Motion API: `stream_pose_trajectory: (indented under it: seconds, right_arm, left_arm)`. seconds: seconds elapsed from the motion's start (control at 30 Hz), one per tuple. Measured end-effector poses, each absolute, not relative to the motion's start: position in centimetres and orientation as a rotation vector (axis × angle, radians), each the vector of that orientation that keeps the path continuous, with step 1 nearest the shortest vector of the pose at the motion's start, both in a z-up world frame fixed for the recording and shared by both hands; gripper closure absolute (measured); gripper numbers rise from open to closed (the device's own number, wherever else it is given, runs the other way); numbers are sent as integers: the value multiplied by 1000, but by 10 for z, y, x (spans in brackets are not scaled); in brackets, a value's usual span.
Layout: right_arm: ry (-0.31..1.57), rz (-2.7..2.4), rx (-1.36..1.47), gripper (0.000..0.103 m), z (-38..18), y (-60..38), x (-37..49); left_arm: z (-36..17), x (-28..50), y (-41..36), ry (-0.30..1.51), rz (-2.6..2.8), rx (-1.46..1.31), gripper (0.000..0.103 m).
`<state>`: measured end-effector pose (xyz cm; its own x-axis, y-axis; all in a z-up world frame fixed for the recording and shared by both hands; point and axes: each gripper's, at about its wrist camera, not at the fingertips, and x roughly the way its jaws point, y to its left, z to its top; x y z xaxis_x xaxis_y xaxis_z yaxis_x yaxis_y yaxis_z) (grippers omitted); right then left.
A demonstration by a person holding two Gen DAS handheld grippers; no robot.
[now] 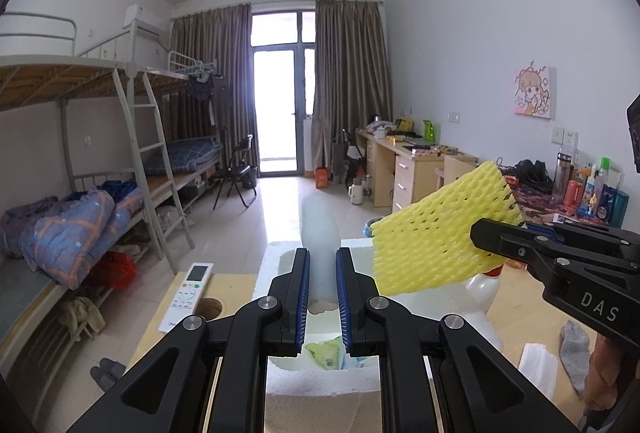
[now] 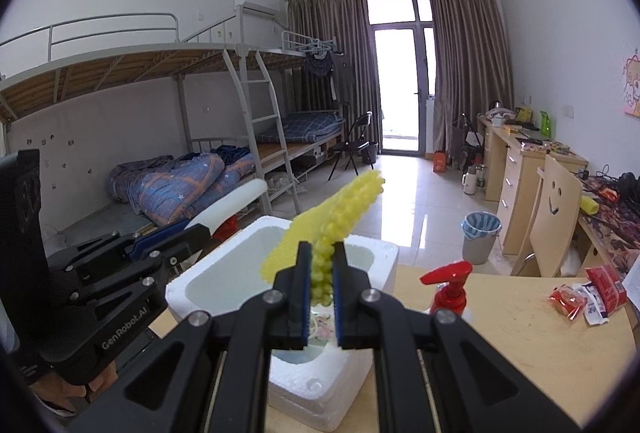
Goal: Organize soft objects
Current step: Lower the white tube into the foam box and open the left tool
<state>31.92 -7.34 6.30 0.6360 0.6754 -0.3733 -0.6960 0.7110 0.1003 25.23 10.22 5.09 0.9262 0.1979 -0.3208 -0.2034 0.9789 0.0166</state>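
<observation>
Both jaws I see clamped: left gripper (image 1: 322,297) on a white foam tube (image 1: 320,233), right gripper (image 2: 321,285) on yellow foam netting (image 2: 332,229), above the foam box (image 2: 384,253) at frame centre. Inside lies a green-printed packet (image 1: 326,351). Only the right view shows the red pump bottle (image 2: 450,289), lower right.

White walls (image 1: 460,33), glossy tiled floor (image 1: 276,201). Metal bunk beds (image 2: 180,73) along the left, wooden desks (image 2: 516,169) on the right, brown curtains (image 1: 348,73) flanking bright glass balcony door (image 1: 276,105).
</observation>
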Motion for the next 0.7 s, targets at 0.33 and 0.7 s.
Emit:
stream_pose_trajectory:
  seconds: [0.33, 0.7]
  right_arm:
    - [413, 725, -40, 91, 70, -84, 321]
    - [388, 708, -18, 91, 77, -96, 324]
  left_arm:
    - [50, 265, 100, 354, 163, -12, 89]
    - [45, 277, 92, 393, 107, -10, 89]
